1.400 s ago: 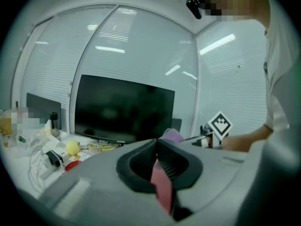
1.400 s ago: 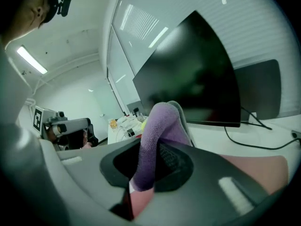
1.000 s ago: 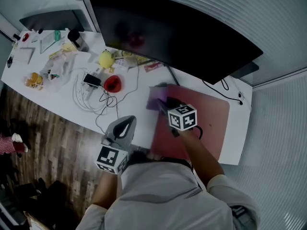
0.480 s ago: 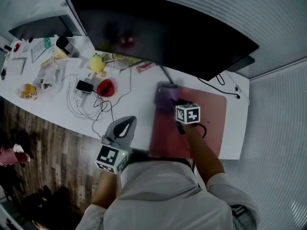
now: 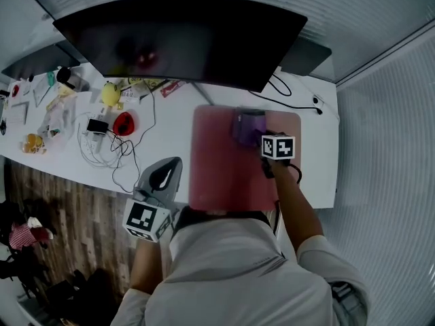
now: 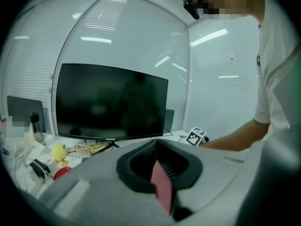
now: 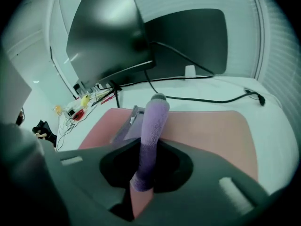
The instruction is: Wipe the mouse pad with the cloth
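- Closest in, by the near edge of the white surface (image 5: 170, 141), the left gripper (image 5: 163, 175) is held up to the left of the mouse pad (image 5: 221, 168) and apart from it. Its fingers (image 6: 162, 187) are clenched together with nothing between them.
- Just beyond, the pink mouse pad lies flat on the surface, and its near edge reaches the surface's near edge.
- Over the far right part of the pad, the right gripper (image 5: 258, 138) points away from the person. Its fingers (image 7: 141, 204) grasp a purple cloth (image 7: 153, 121).
- The cloth runs forward from the fingers as a thick roll, and its far end lies on the pad close to the pad's far edge.
- Well to the left lie a tangle of white cables (image 5: 102, 151), a red object (image 5: 123, 123) and a yellow object (image 5: 111, 94).
- Past the pad, a black cable (image 7: 211, 99) trails across the surface.
- Farthest back stands a wide, dark monitor (image 5: 183, 39).
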The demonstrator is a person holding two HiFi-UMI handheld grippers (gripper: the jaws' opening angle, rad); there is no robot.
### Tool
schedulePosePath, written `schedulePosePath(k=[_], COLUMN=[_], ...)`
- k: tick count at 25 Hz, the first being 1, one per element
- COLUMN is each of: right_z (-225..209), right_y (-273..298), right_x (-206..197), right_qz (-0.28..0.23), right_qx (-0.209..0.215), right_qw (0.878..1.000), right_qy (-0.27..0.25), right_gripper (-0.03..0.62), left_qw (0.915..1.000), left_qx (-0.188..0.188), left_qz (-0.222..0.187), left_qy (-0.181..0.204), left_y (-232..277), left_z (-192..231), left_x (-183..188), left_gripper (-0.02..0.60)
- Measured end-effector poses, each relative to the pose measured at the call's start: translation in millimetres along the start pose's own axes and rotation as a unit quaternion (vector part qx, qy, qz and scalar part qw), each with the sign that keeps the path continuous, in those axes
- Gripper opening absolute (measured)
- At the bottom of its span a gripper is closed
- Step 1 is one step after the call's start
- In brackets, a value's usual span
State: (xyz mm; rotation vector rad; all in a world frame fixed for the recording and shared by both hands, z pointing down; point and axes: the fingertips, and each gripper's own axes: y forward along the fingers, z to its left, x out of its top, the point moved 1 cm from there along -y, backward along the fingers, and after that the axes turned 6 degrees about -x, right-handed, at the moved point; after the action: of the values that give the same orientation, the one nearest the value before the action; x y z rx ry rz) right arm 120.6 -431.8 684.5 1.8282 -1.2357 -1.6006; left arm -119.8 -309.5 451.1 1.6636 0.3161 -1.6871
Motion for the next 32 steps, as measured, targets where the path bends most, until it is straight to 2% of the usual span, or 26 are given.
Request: schedulePosePath(k=[3,7,12,15,18,21,25,29,32], right_z=[-52,-119,-192,-221,-229,-207,-141,-40,50], right_y=[-18,-43,-74,-91,-107,-131,-150,-144,-128], right_x=[-10,-22,-38,-44,-55,-53,-38,-23,-16], right_qz=[-0.004,-0.020,-0.036,-0.044,-0.052,-0.080,-0.112,-0.103,-0.084], right_qx=[-0.022,-0.053,-0.094,-0.131,-0.152,-0.140,-0.086,-0.006,0.066], right_qw=[0.999,0.996,0.989,0.985,0.981,0.979,0.984,0.992,0.993], right_qy=[0.024,0.062,0.107,0.100,0.111,0.122,0.110,0.067,0.041], right_gripper=[0.055,0.057,0.057,0.057,0.057,0.057,0.057,0.057,0.057], left_qw=[1.0000,0.9996,0.9998,0.9999,0.9999,0.9998,0.9996,0.9991,0.9988], left_qx=[0.006,0.010,0.007,0.004,-0.002,-0.010,-0.011,0.004,0.016], left_qz=[0.000,-0.016,-0.007,-0.006,-0.005,-0.013,-0.027,-0.043,-0.043], left_qy=[0.000,-0.021,-0.017,-0.014,-0.009,-0.006,-0.001,-0.004,-0.020], left_y=[16,36,47,47,42,31,4,-42,-80], left_z=[-23,-57,-96,-112,-122,-123,-110,-84,-60], left_x=[5,11,12,13,14,18,20,14,2], left_gripper=[0.003,0.003,0.003,0.003,0.003,0.003,0.003,0.003,0.003])
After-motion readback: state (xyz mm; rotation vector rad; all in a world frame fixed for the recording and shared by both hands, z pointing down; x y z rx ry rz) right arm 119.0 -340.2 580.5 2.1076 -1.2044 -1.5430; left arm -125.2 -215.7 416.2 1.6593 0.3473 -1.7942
